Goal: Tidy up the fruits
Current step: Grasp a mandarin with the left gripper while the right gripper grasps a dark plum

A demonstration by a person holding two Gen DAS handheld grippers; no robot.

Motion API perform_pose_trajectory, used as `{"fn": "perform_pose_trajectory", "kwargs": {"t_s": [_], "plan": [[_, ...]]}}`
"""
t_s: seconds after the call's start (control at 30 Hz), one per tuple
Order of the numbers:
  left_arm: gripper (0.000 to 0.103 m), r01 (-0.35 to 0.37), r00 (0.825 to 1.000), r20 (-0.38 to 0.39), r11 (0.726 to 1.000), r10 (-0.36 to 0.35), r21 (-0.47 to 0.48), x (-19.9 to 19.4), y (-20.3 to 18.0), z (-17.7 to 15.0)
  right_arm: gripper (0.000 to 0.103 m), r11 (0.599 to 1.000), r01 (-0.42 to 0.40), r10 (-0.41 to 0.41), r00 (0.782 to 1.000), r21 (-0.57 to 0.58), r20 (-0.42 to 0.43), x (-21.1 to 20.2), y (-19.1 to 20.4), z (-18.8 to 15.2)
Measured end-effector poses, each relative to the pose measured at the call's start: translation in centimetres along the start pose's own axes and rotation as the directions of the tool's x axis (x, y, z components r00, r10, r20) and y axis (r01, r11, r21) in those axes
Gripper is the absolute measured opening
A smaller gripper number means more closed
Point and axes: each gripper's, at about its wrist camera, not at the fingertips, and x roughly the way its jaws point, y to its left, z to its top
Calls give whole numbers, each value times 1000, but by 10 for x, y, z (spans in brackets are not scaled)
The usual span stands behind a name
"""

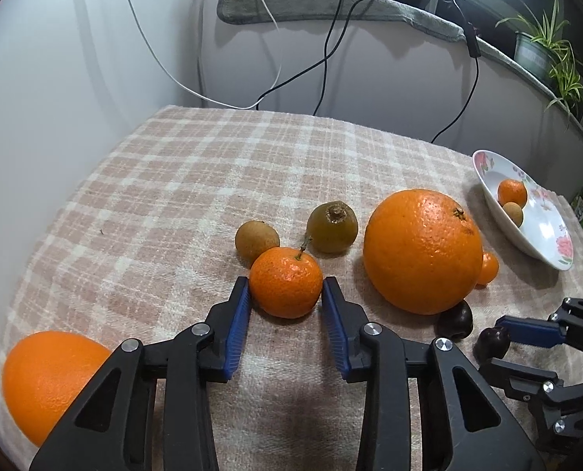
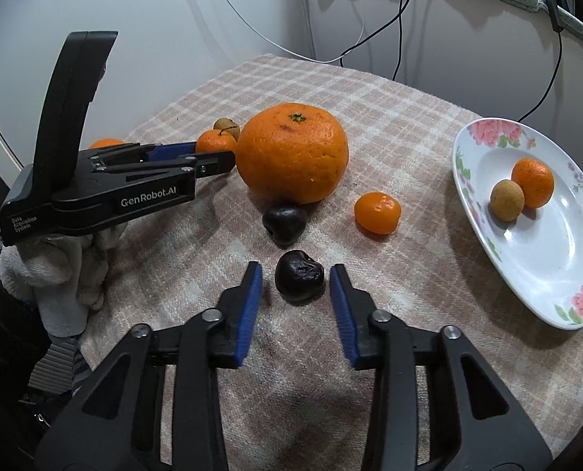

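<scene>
My left gripper [image 1: 285, 286] is open with a small stemmed mandarin [image 1: 285, 282] between its fingertips on the checked cloth. My right gripper [image 2: 296, 276] is open around a dark cherry [image 2: 299, 277]; it also shows in the left wrist view [image 1: 499, 347]. A second dark cherry [image 2: 284, 219] lies just beyond, against a big orange [image 2: 292, 152]. A small mandarin [image 2: 378, 212] lies right of them. A flowered white plate [image 2: 546, 259] at the right holds a mandarin [image 2: 532, 182] and a longan [image 2: 507, 199]. Two brownish fruits [image 1: 257, 240] [image 1: 332, 226] lie behind the left gripper's mandarin.
Another big orange [image 1: 46, 380] sits at the near left table edge. Cables [image 1: 327, 55] hang down the wall behind the table. A potted plant [image 1: 542, 47] stands on the ledge at the far right. The left gripper's body [image 2: 95, 192] shows in the right wrist view.
</scene>
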Motion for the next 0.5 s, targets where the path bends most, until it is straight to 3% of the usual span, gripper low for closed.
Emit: {"fn": "perform_pose_trajectory", "kwargs": {"t_s": [0.1, 0.5], "plan": [[35, 7, 1000, 2, 1000, -7, -7, -1, 0, 0, 27, 1000, 1, -1, 1000, 3, 2, 0, -1, -1], [35, 44, 998, 42, 999, -43, -29, -23, -4, 1, 27, 1000, 10, -11, 999, 26, 36, -12, -5, -2]]}}
